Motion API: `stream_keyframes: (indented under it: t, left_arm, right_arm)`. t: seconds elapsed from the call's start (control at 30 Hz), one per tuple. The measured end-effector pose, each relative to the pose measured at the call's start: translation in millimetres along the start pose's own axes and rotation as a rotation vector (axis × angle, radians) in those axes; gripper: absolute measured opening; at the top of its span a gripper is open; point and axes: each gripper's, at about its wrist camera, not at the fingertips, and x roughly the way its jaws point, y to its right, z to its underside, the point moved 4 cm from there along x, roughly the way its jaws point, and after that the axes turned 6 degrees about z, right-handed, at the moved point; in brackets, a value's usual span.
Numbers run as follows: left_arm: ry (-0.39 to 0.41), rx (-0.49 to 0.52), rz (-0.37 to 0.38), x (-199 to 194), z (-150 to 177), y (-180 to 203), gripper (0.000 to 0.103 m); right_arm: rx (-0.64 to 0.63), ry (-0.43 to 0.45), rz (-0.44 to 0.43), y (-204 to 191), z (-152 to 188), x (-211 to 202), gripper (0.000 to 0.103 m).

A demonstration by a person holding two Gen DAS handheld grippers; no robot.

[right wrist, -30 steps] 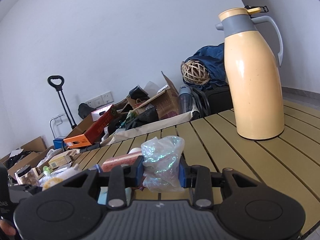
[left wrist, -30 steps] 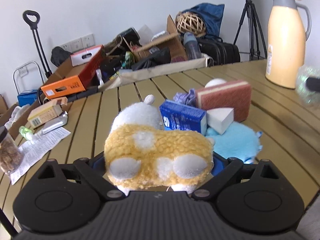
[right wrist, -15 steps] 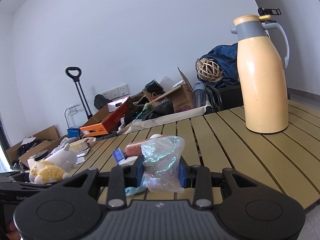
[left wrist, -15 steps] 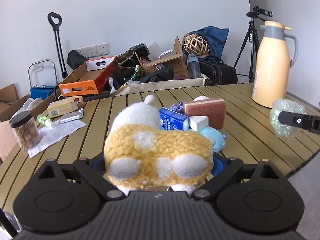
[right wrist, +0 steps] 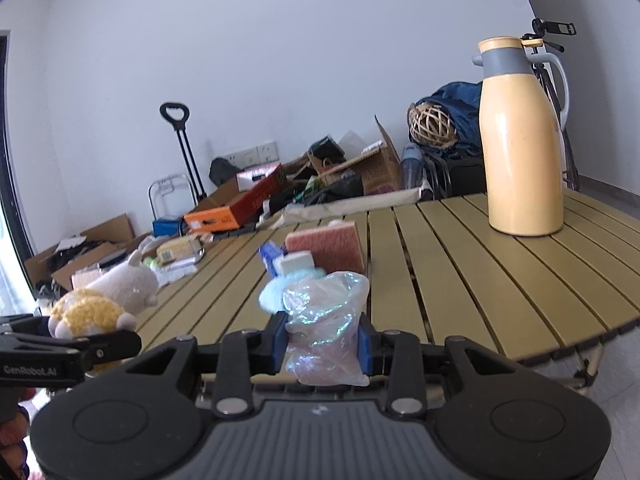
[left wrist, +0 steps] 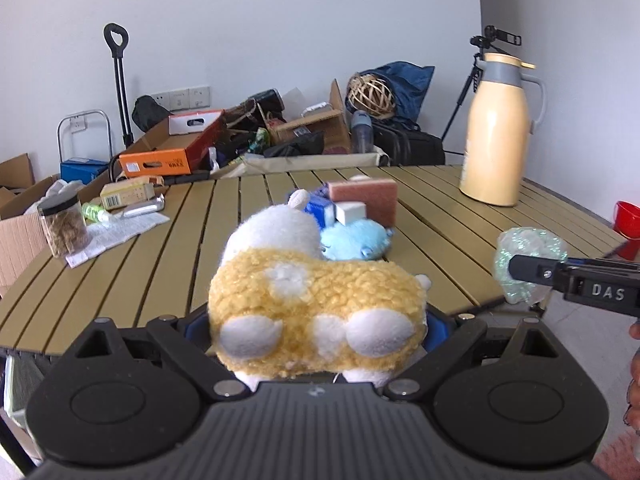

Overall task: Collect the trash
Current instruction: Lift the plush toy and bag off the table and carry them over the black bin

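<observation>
Right, the left gripper [left wrist: 316,332] is clamped on the plush [left wrist: 312,312], the right gripper [right wrist: 323,344] squeezes the crinkly wrapper [right wrist: 326,332], both held off the near edge of the table [right wrist: 460,280].

2 plush toys [left wrist: 316,312] [left wrist: 354,242], 1 sponge [left wrist: 366,198], 1 thermos [left wrist: 496,136], 1 jar [left wrist: 64,224].

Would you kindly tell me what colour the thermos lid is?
Grey, with a pale yellow cap; the thermos shows best in the right wrist view.
</observation>
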Motion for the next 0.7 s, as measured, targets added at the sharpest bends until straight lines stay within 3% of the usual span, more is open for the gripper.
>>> stream_keyframes:
  t: [0.43, 0.7]
  left_arm:
    - [-0.092, -0.064, 0.051, -35.6, 45.4, 26.5, 0.096]
    - [-0.189, -0.101, 0.052, -34.3, 73.0, 23.2, 0.096]
  right_arm:
    - [-0.028, -0.119, -0.006, -7.3, 49.8, -32.9, 0.033]
    - [-0.051, -0.216, -0.004, -15.1, 85.6, -35.9, 0.033]
